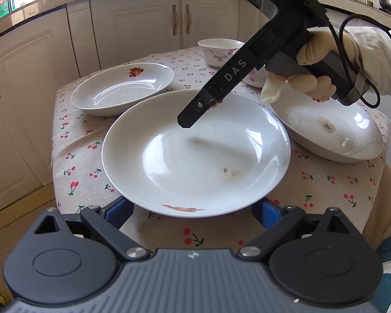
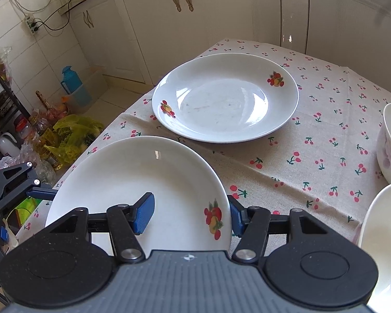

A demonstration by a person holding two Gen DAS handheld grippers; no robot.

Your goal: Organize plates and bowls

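Observation:
A large white plate [image 1: 195, 151] with a fruit print hangs over the near part of the cherry-print tablecloth [image 1: 75, 146]. My right gripper [image 2: 190, 214] is shut on its rim, one blue pad on the plate's inner face [image 2: 133, 177] and the other outside the rim. In the left wrist view the right gripper [image 1: 189, 120] comes down from the upper right in a gloved hand [image 1: 307, 67]. My left gripper [image 1: 194, 210] is open, its blue fingers [image 1: 120, 208] spread below the plate's near rim. A second fruit-print plate [image 2: 225, 96] lies farther back on the table.
A stained white plate [image 1: 325, 130] sits to the right under the gloved hand. Two floral bowls [image 1: 220, 52] stand at the far side of the table. Cream cabinets [image 1: 133, 26] close off the back. Bags and bottles [image 2: 65, 135] crowd the floor past the table edge.

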